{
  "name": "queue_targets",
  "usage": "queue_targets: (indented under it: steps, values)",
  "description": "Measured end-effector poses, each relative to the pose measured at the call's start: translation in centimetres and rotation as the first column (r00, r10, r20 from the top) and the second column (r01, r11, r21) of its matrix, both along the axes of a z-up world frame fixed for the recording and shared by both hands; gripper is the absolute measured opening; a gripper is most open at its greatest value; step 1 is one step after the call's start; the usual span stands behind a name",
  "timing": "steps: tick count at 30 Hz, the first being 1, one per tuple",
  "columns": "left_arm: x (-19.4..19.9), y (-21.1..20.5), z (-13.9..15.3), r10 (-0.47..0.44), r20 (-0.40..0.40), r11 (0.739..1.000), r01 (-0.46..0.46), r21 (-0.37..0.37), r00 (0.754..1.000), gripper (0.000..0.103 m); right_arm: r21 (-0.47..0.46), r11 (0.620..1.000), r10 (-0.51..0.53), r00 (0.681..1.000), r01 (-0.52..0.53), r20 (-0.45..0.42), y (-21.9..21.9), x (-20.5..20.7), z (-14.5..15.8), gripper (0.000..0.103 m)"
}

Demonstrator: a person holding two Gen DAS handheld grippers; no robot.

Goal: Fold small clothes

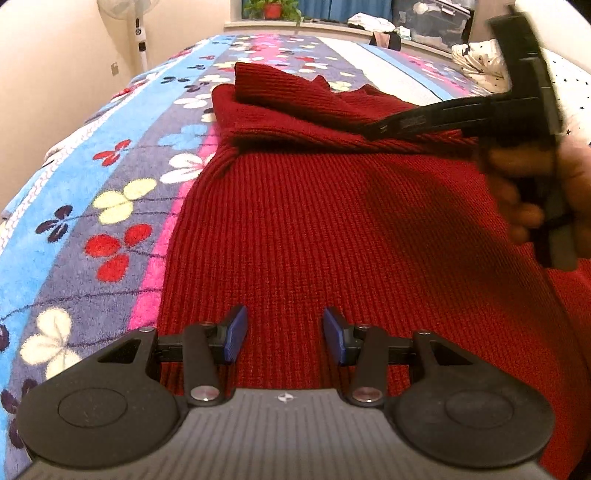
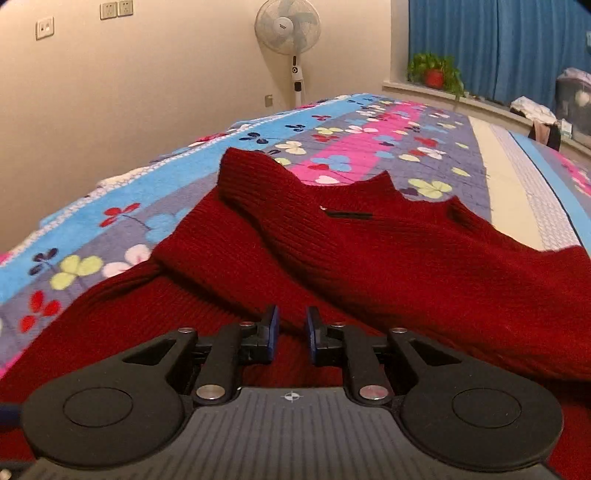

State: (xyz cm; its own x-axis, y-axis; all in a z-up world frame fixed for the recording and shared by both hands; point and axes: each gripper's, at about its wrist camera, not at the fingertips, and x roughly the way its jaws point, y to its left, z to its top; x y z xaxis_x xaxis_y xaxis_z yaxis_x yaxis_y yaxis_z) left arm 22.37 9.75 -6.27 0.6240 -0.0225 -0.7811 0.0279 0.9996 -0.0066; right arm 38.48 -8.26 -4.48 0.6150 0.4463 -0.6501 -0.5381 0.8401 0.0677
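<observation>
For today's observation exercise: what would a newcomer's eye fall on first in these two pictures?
A dark red knitted sweater fills the middle, its top part folded over in a heap. It lies on a bright flowered blanket striped blue, purple and pink. A white fan stands at the wall behind.

Bed [image 2: 229, 147] covered by floral blanket [image 1: 122, 206], striped blue, purple, pink. Dark red ribbed sweater [image 1: 332, 229] lies directly on blanket, sleeve folded across upper part. White polka-dot fabric [image 1: 480, 62] at bed's far corner.
</observation>
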Motion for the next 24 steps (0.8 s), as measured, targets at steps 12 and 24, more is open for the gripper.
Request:
queue_targets:
  steps: [12, 24]
  values:
    - [-0.1, -0.1, -0.1, -0.004, 0.005, 1.0, 0.004, 0.011, 1.0, 0.05, -0.211, 0.977, 0.02, 0.999, -0.01, 0.045, 6.1, 4.4, -0.6, 0.059]
    - [-0.9, -0.3, -0.2, -0.021, 0.039, 1.0, 0.021, 0.021, 0.999, 0.05, 0.035, 0.998, -0.055, 0.998, 0.054, 0.014, 4.0, 6.1, 2.6, 0.024]
